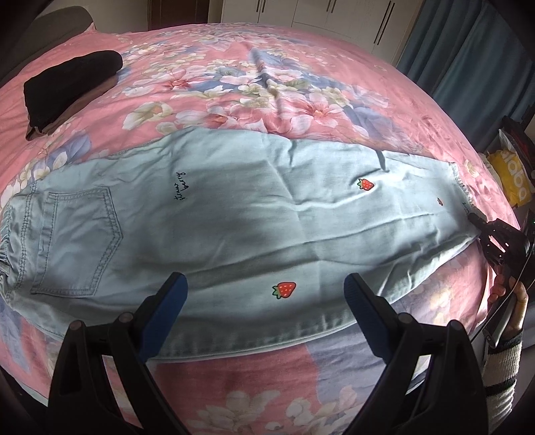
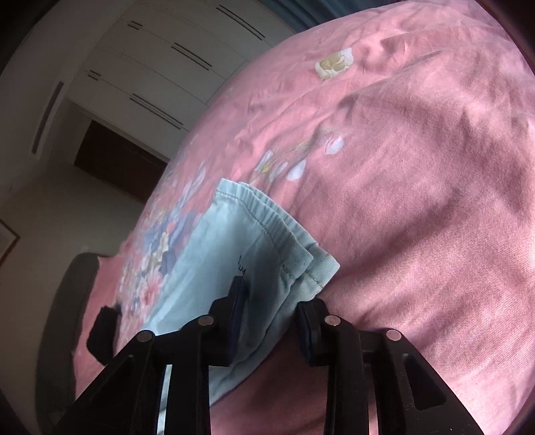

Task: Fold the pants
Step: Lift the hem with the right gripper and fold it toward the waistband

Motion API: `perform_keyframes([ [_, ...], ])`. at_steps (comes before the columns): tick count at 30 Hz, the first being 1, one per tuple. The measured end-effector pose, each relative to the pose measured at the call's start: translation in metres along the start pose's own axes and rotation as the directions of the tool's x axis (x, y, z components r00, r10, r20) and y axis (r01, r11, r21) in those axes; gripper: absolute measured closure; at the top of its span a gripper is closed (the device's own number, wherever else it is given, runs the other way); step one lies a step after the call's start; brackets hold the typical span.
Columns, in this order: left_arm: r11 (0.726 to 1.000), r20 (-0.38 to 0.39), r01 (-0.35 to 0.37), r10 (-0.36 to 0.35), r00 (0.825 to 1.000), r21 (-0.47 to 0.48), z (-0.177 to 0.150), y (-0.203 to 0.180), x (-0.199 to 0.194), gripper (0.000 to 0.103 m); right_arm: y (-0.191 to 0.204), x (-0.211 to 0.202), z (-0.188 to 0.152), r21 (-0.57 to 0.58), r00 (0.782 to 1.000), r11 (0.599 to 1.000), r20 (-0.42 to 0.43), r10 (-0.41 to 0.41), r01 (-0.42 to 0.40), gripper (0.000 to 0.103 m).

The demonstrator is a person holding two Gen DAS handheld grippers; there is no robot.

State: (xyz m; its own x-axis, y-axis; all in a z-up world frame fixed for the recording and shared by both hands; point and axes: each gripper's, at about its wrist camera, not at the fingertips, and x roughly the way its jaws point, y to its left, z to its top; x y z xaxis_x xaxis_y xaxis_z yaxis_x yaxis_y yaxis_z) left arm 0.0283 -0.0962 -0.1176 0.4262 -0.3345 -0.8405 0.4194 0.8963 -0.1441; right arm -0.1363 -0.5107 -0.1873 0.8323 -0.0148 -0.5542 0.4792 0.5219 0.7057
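Note:
Light blue denim pants (image 1: 234,214) with strawberry patches lie flat across the pink floral bed, folded lengthwise, waistband at the left and leg cuffs at the right. My left gripper (image 1: 264,294) is open above the pants' near edge and holds nothing. My right gripper (image 2: 271,301) is at the cuff end; its jaws stand apart on either side of the stacked cuffs (image 2: 267,234), with the cloth between them. The right gripper also shows at the right edge of the left wrist view (image 1: 481,224).
A folded black garment (image 1: 70,83) lies on the bed at the far left. The pink floral bedspread (image 1: 267,77) covers the bed. White wardrobes (image 1: 334,13) stand behind, blue curtains (image 1: 468,60) at the right. A yellow bag (image 1: 511,174) sits past the bed's right edge.

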Motion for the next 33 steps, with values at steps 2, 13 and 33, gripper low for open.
perform_keyframes([
  [2, 1.000, -0.003, 0.008, -0.008, 1.000, 0.002, 0.000, 0.000, 0.000, 0.008, 0.000, 0.000, -0.001, -0.013, 1.000, 1.000, 0.004, -0.007, 0.007, 0.091],
  [13, 0.982, -0.002, 0.182, -0.182, 0.983, -0.042, 0.017, -0.013, -0.010, 0.008, 0.064, -0.015, -0.009, -0.241, 0.995, 0.969, 0.096, -0.024, 0.046, 0.095],
  [33, 0.832, 0.001, 0.489, -0.507, 0.862, -0.262, 0.049, -0.022, 0.024, 0.008, 0.175, 0.021, -0.152, -0.790, 0.999, 0.611, 0.046, -0.022, 0.049, 0.095],
])
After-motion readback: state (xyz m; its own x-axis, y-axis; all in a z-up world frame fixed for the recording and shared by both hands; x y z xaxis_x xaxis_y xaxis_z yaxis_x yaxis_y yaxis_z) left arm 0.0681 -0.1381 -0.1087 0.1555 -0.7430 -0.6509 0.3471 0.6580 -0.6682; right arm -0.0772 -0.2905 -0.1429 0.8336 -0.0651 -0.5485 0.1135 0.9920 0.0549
